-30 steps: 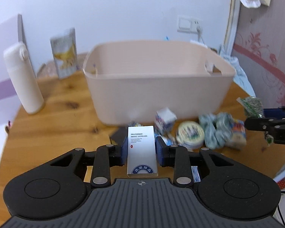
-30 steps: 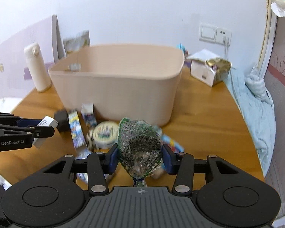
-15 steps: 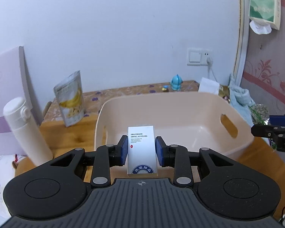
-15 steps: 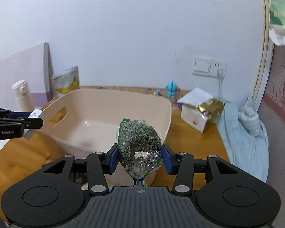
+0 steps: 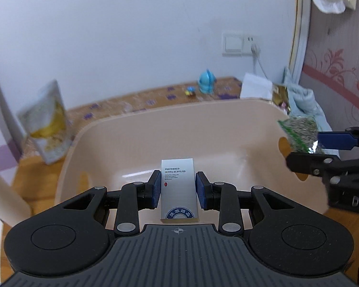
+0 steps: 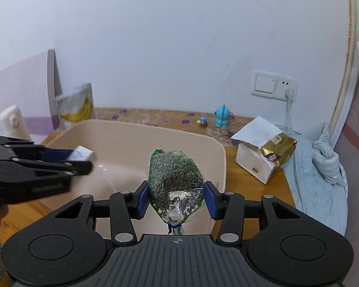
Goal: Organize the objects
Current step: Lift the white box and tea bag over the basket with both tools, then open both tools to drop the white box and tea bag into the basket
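Left gripper (image 5: 178,189) jaws clamped on white hotel-supplies box (image 5: 179,186) over the beige tub (image 5: 203,124), right gripper (image 6: 176,198) jaws gripping seed bag (image 6: 176,181) above the tub's near wall

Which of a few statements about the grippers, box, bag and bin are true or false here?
1. The left gripper holds a white box. True.
2. The right gripper is empty. False: it is shut on a bag of seeds.
3. The bin already holds several items. False: the visible inside is bare.
4. Both grippers are over the bin. True.
5. The banana pouch lies inside the bin. False: it stands behind it.
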`<control>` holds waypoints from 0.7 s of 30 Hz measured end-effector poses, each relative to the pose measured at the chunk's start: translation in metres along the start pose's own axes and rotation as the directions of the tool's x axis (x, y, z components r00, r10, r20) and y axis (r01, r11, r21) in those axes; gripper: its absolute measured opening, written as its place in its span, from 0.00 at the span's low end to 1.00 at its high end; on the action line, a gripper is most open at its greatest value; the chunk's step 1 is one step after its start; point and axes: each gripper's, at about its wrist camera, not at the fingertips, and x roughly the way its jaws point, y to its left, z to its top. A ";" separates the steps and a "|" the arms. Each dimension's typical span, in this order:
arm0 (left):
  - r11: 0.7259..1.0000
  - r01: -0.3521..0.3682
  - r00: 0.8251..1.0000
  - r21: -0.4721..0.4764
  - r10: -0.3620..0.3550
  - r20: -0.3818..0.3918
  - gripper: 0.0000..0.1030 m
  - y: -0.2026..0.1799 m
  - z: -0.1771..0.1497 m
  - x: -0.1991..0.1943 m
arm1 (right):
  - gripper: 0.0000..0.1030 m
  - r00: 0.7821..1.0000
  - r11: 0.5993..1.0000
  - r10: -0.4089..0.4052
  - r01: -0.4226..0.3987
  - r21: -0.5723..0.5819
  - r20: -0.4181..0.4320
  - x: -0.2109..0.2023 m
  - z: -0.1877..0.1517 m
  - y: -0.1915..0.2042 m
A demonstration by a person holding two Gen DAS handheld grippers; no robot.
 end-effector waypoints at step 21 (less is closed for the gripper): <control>0.999 0.006 0.991 0.034 -0.002 -0.135 0.45 0.005 -0.006 0.039 | 0.53 0.975 0.991 0.008 -0.037 -0.128 -0.221 0.062 -0.004 0.020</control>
